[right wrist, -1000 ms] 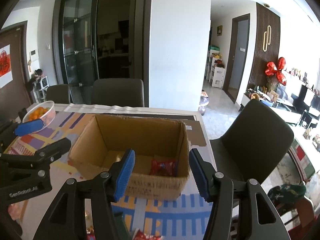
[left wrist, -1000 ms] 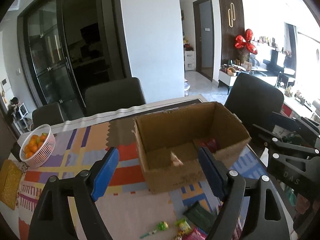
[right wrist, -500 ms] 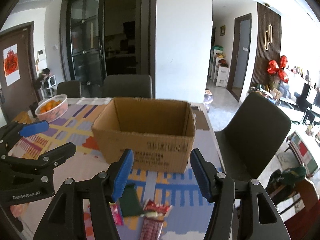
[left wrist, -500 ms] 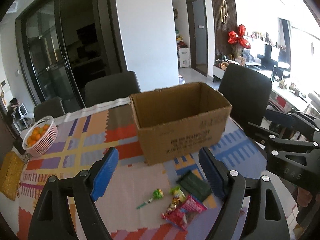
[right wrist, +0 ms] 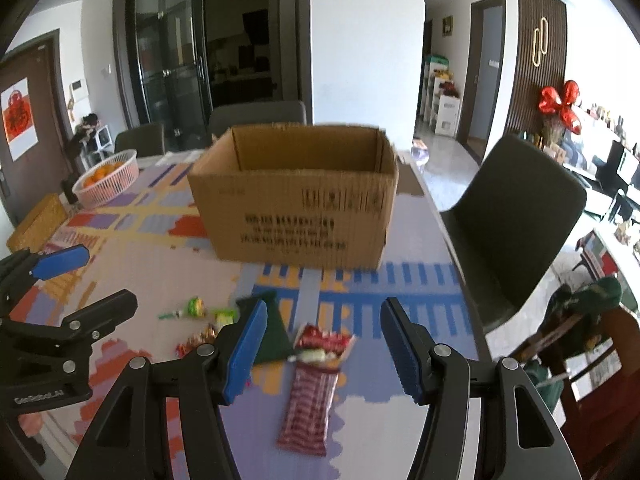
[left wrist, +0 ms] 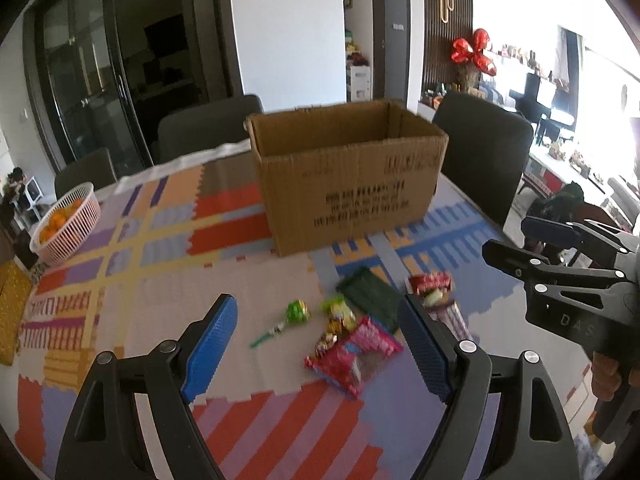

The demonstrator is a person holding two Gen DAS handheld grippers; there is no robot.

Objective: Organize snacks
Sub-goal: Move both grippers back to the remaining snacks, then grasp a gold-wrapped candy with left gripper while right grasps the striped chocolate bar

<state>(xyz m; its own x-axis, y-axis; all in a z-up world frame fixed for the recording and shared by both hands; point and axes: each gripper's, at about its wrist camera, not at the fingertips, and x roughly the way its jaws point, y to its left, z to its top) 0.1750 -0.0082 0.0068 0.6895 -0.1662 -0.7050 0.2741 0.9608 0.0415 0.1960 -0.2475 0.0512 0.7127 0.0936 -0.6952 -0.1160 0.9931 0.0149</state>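
Cardboard is what I am aiming everything at: the box [right wrist: 296, 204] is standing open-topped on the counter [left wrist: 168, 280], well ahead of both claws, and the loose snacks are lying between it and me. I am holding the right claw [right wrist: 324, 346] wide and empty, just above the long red wafer pack [right wrist: 308, 404], with the red crinkly packet [right wrist: 324, 340] right between its fingers and the dark green pouch [right wrist: 272, 340] beside its left finger. The left claw [left wrist: 316, 354] is also spread wide and holding nothing; the pink packet [left wrist: 352, 354] is lying just ahead of it, the green lollipop [left wrist: 296, 312] a little further out and to the left.

To do this pick well, I am judging that I should drop the right claw straight down over one packet only, closing across its narrow width, since the wrappers are touching and a sloppy pinch could drag a neighbour along. Flat foil will likely slip, so I want the fingers low against the counter before squeezing.

Compared with a second ago, both claws are sitting much lower and further back: then I was looking down into the box, and now I am seeing its printed front face and the snack pile.
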